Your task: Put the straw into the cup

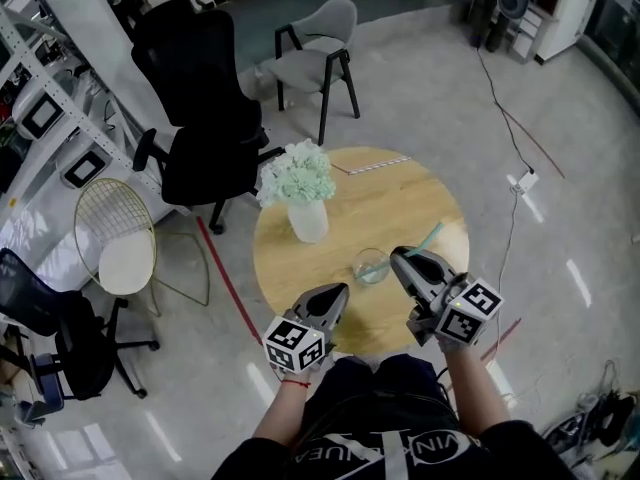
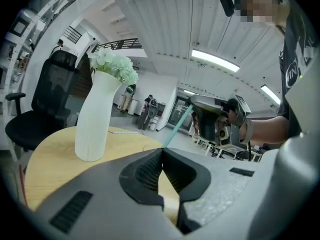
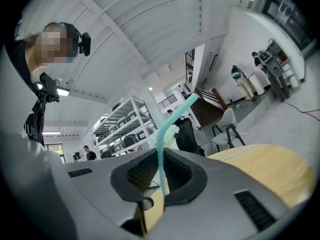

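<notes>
On the round light-wood table (image 1: 420, 193), a clear glass cup (image 1: 371, 266) stands upright just past centre toward 5 o'clock, with nothing seen inside it. A tall white vase of pale green flowers (image 1: 308, 208) stands at 10 o'clock from the cup, well apart from it, and a strip of white tape (image 1: 371, 165) lies near the table's 12 o'clock edge. The right gripper (image 1: 400, 259) hovers at 3 o'clock from the cup, close beside it. In the right gripper view its fingers (image 3: 142, 171) are clamped on a thin teal plastic straw with a bent top (image 3: 161, 149). The straw runs up between the fingers, its bent end leans toward 1 o'clock and its lower end shows just beneath them. In the head view the straw (image 1: 431, 236) juts from that gripper toward 1 o'clock, outside the cup and not touching it. The left gripper (image 1: 338, 295) sits at 7 o'clock from the cup, over the table's near edge. In the left gripper view its fingers (image 2: 145, 174) are pressed together with nothing between them, and the vase (image 2: 97, 116) and the straw (image 2: 176, 129) show beyond them. The cup itself cannot be made out in either gripper view. Off the table stand a black office chair (image 1: 200, 118) at 10 o'clock, a grey shell chair (image 1: 315, 58) at 12 o'clock and a wire-frame chair with a white seat (image 1: 118, 243) at 9 o'clock.
</notes>
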A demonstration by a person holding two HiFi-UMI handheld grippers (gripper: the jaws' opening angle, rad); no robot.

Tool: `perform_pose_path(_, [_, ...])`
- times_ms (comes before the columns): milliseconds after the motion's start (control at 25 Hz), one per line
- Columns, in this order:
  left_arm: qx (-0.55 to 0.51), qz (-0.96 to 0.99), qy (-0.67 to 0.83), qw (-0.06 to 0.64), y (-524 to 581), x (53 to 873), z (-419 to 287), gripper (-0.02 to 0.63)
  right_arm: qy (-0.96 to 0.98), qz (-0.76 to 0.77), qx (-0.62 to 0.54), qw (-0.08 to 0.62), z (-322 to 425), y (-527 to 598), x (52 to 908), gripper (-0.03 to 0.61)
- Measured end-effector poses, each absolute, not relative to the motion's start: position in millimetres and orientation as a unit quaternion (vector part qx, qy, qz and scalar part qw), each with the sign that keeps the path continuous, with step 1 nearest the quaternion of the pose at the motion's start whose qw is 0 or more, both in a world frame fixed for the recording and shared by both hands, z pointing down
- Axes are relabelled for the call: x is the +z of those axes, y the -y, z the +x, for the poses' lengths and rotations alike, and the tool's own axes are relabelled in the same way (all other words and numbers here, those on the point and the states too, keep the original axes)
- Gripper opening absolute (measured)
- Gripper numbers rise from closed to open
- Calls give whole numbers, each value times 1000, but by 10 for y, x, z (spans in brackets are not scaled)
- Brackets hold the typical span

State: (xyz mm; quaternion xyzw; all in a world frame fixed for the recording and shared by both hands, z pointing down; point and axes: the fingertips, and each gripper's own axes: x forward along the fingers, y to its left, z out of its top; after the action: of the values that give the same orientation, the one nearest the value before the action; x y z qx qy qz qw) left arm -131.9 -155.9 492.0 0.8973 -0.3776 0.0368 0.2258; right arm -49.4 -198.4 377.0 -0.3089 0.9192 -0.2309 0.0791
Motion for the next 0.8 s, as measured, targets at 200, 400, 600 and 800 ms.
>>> perform_pose_path(200, [32, 898, 369, 238, 1681, 4970, -1285, 7, -904, -342, -240, 89, -356, 2112, 3820, 31])
perform_pose_path(400, [33, 888, 383, 253, 1802, 5069, -1328, 8, -900, -345, -250, 95, -335, 2278, 3938, 31])
perform_pose_path(600, [45, 880, 392, 263, 1826, 5187, -1366, 8, -903, -348, -246, 60, -290, 2387, 4227, 31])
perform_pose_path(800, [52, 876, 396, 271, 1861, 5328, -1349, 7, -900, -343, -263, 53, -313, 2429, 4410, 31])
